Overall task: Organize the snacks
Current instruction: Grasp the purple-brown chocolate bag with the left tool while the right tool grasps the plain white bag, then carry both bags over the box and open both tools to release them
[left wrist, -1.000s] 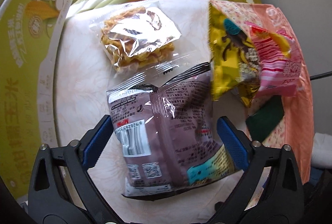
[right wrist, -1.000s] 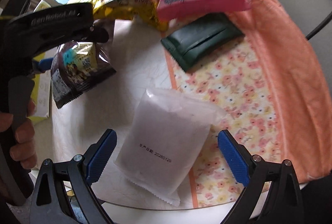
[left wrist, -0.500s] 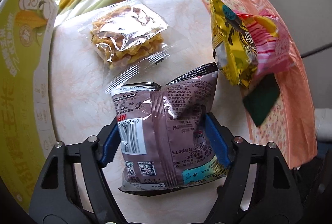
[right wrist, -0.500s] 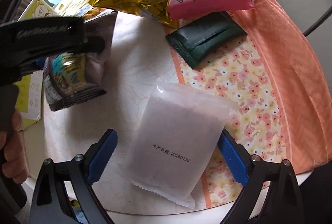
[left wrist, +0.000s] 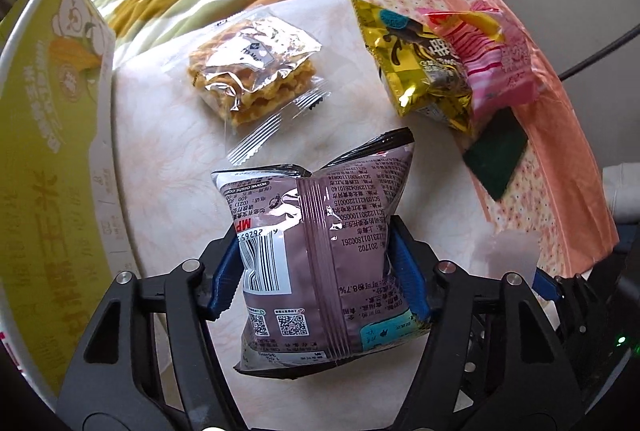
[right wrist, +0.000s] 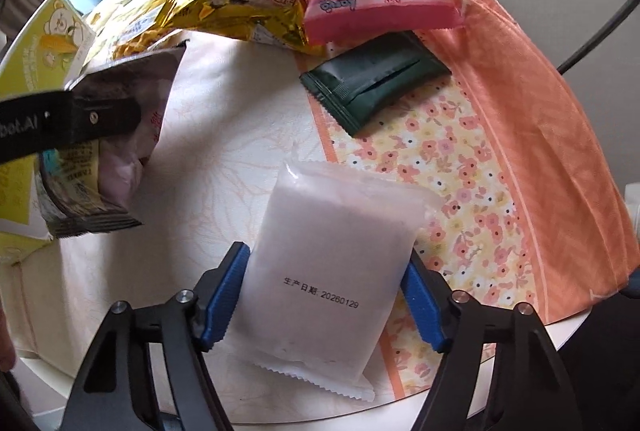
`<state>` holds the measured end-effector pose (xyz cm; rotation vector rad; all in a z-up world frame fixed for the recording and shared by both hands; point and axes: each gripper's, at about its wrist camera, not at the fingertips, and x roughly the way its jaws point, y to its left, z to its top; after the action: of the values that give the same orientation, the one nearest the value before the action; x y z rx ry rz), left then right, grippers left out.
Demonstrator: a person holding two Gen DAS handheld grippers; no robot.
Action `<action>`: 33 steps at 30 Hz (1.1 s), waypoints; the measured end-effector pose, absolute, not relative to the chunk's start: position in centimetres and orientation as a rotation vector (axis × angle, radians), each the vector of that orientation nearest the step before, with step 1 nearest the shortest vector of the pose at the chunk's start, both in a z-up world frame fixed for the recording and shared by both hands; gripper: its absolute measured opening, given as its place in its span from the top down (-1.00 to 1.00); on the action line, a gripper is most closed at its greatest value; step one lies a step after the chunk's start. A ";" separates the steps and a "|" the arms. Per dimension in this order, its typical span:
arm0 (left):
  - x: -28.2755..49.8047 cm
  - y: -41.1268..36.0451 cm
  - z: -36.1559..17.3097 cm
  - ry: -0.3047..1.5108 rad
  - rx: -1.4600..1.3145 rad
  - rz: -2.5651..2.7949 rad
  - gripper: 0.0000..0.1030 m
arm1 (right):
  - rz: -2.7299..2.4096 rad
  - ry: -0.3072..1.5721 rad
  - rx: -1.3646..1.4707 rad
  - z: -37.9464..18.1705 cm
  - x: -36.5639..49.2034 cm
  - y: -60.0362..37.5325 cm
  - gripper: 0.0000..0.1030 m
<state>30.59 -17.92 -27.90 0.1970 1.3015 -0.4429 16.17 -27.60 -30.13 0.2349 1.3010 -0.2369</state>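
Note:
My left gripper (left wrist: pixel 316 271) points down at the pale round table (left wrist: pixel 160 171). Its jaws are closing, and both blue pads squeeze a brown-purple snack bag (left wrist: pixel 328 199), which buckles at the waist. In the right wrist view that bag (right wrist: pixel 120 167) hangs at the left edge, just off the table. My right gripper (right wrist: pixel 326 271) also points down with its jaws closing. Its pads touch both sides of a flat white packet (right wrist: pixel 332 243) that lies partly on the floral cloth (right wrist: pixel 460 159).
A clear-wrapped golden cracker (left wrist: pixel 252 71) lies behind the brown bag. A gold bag (left wrist: pixel 416 63), a pink bag (left wrist: pixel 500 59) and a dark green sachet (left wrist: pixel 496 155) rest on the orange floral cloth (left wrist: pixel 560 171). A yellow-green box (left wrist: pixel 52 151) stands along the table's left edge.
Both grippers' jaws came in from wide open onto their packs. The brown bag is now pinched and crumpled. The right gripper has moved in closer over the white packet.

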 end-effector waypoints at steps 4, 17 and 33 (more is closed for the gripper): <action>30.3 -17.8 -27.3 1.293 0.188 -0.450 -0.23 | -0.227 1.304 0.215 -30.1 16.1 -27.1 -0.30; 29.0 -17.7 -21.6 1.196 0.131 -0.422 -0.23 | -0.149 1.192 0.236 -25.9 16.3 -29.1 -0.24; 30.5 -6.0 -7.6 0.931 -0.076 -0.218 -0.23 | 0.252 0.941 0.055 -13.2 24.9 -22.9 -0.24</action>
<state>30.48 -6.01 -7.60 -0.0756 0.9314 -0.2182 24.94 -22.85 -13.24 0.0552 0.9409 0.2515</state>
